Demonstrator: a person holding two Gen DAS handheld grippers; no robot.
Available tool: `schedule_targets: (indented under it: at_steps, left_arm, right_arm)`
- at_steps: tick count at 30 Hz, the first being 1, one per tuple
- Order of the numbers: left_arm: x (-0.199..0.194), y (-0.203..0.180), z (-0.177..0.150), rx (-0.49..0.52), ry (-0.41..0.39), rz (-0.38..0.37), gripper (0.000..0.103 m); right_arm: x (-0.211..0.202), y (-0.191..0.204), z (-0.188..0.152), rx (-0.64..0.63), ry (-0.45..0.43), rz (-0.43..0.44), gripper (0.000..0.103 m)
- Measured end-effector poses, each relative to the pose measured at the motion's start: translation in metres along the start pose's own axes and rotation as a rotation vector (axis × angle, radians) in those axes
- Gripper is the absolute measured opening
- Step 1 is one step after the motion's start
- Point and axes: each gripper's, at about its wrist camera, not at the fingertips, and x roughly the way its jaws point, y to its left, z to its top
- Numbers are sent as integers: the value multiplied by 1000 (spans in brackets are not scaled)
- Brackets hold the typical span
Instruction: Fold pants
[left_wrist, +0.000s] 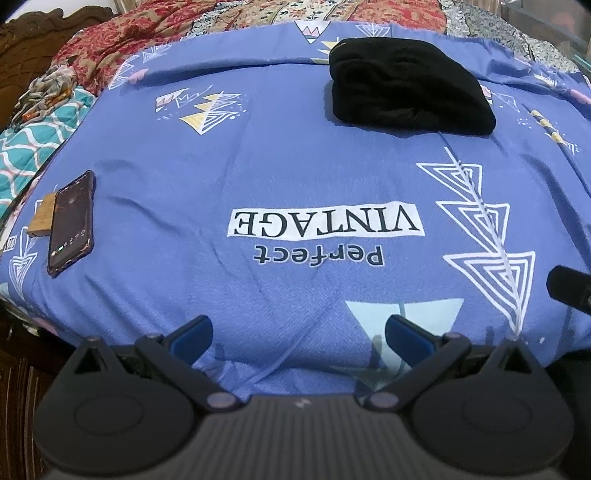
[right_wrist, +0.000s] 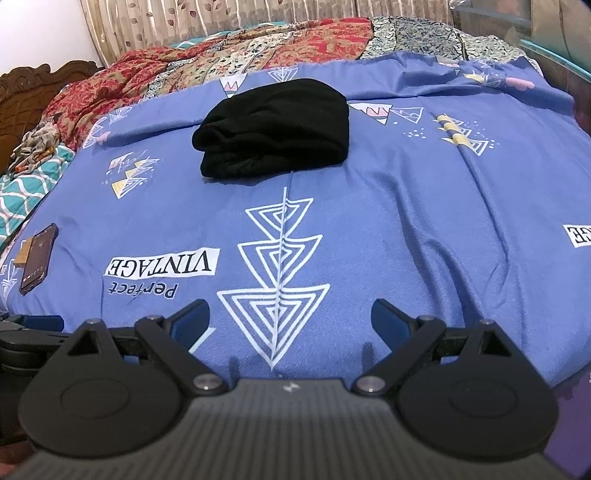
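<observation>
Black pants (right_wrist: 273, 127), a folded bundle on the bed's blue sheet (right_wrist: 406, 221), lie far ahead of my released, empty right gripper (right_wrist: 290, 319) and left gripper (left_wrist: 299, 334), long axis crosswise, the right one nearer in line.

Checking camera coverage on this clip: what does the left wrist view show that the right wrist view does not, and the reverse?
Left wrist only: the open left claw and a dark part at the right edge, probably the other tool. Right wrist only: the open right claw, the curtain and a second VINTAGE print. Both: folded black pants lying free on the blue bedsheet, and the phone.
</observation>
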Motion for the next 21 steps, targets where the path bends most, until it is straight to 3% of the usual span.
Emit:
schedule_targets:
  at_steps: [21]
  left_arm:
    - [0, -1, 1, -1, 2, 8, 103]
  right_arm:
    - [1, -1, 2, -6, -5, 0, 96]
